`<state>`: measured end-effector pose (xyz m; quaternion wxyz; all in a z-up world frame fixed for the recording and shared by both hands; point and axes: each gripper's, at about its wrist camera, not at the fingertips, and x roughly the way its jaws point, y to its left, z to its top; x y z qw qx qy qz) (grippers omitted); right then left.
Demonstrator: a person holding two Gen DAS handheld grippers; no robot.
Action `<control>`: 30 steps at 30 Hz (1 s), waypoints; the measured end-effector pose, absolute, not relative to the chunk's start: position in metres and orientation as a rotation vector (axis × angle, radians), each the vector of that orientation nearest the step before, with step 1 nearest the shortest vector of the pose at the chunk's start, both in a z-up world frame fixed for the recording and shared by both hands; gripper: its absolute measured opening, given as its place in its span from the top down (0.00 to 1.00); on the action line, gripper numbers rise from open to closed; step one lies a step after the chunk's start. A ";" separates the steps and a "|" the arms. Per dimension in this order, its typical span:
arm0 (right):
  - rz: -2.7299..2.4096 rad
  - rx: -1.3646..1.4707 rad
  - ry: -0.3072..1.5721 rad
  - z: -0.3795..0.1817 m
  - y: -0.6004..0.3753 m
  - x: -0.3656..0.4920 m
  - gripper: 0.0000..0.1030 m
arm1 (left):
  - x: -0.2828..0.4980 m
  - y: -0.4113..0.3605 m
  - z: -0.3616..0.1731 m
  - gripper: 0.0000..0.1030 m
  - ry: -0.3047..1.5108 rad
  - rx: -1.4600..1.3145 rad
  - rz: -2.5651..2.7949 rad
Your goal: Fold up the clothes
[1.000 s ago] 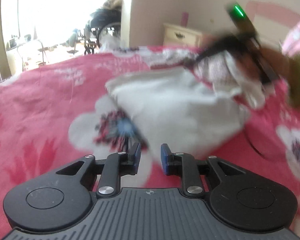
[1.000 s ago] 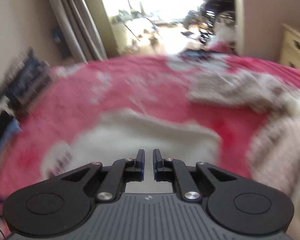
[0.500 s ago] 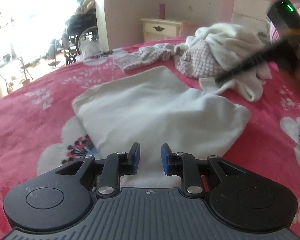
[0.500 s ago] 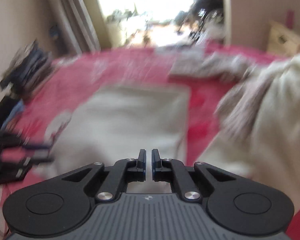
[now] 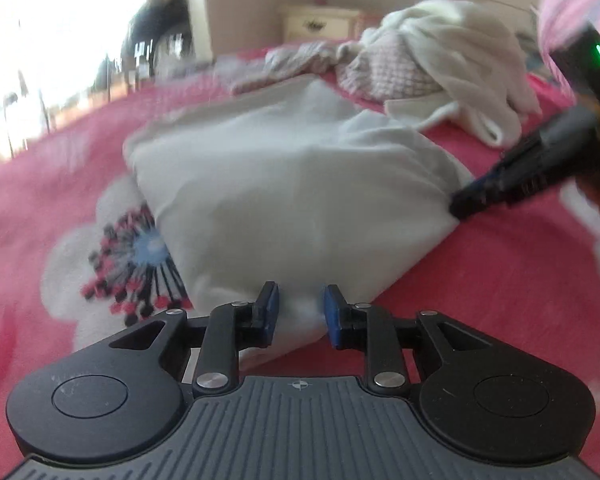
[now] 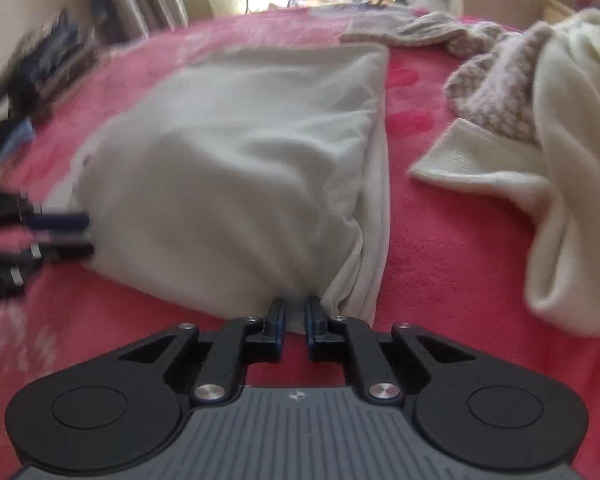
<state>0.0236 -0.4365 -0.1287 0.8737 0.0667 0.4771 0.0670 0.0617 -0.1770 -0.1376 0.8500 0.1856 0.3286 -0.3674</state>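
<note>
A folded white garment (image 5: 296, 184) is spread on the pink flowered bedspread (image 5: 52, 184) of a bed. At its near corner the left claw (image 5: 298, 308) is set part open, cloth lying between its fingers but not pinched. At the garment's other near corner the right claw (image 6: 294, 318) is nearly closed on a bunched edge. Beyond the garment a heap of cream and checked clothes (image 5: 432, 64) is piled. Further back a cream nightstand (image 5: 320, 22) is seen against the wall, beside a bright doorway (image 5: 60, 20).
</note>
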 end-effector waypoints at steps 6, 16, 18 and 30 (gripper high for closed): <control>0.146 0.211 0.881 -0.072 -0.458 0.021 0.71 | 0.082 -0.160 -0.112 0.64 0.761 0.251 -0.768; 0.093 0.589 0.840 -0.110 -0.512 0.108 0.38 | 0.172 -0.139 -0.125 0.38 0.959 -0.122 -0.606; 0.070 0.599 0.863 -0.119 -0.519 0.121 0.38 | 0.190 -0.135 -0.128 0.38 0.995 -0.197 -0.571; 0.204 0.736 0.910 -0.162 -0.534 0.193 0.35 | 0.275 -0.147 -0.159 0.38 1.057 -0.414 -0.629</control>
